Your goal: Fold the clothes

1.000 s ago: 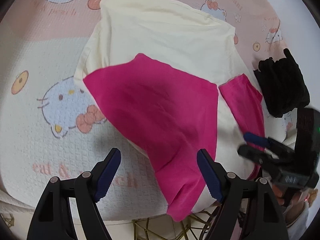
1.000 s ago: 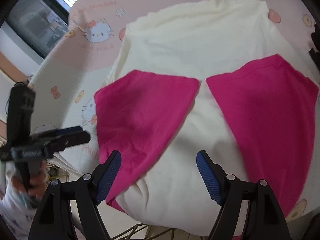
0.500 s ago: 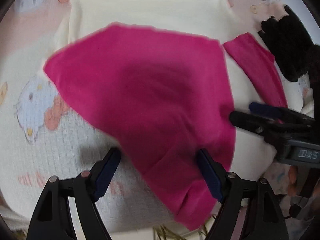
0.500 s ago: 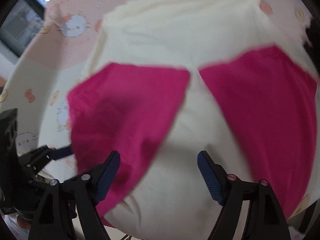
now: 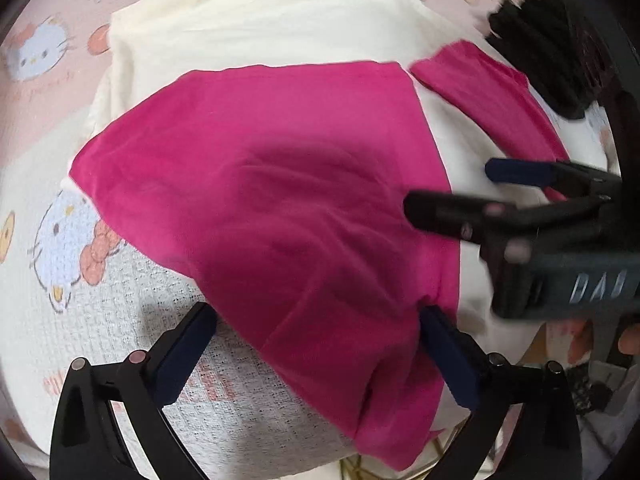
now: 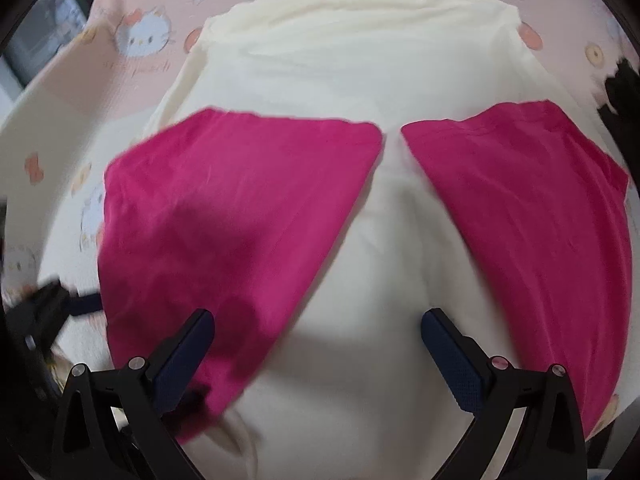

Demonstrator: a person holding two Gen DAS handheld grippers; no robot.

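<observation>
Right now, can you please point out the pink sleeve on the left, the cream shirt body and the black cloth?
pink sleeve [image 5: 256, 184]: left wrist view, middle of the sleeve.
cream shirt body [image 6: 360, 64]: right wrist view, upper part of the body.
black cloth [image 5: 560, 60]: left wrist view, middle of the pile.

Soft, even light, faint shadows under each claw, slight motion blur, and strong fisheye warping with dark corners.

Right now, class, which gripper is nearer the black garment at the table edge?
Right. The right gripper reaches in just below the black garment; the left gripper sits farther back, over the pink sleeve.
</observation>
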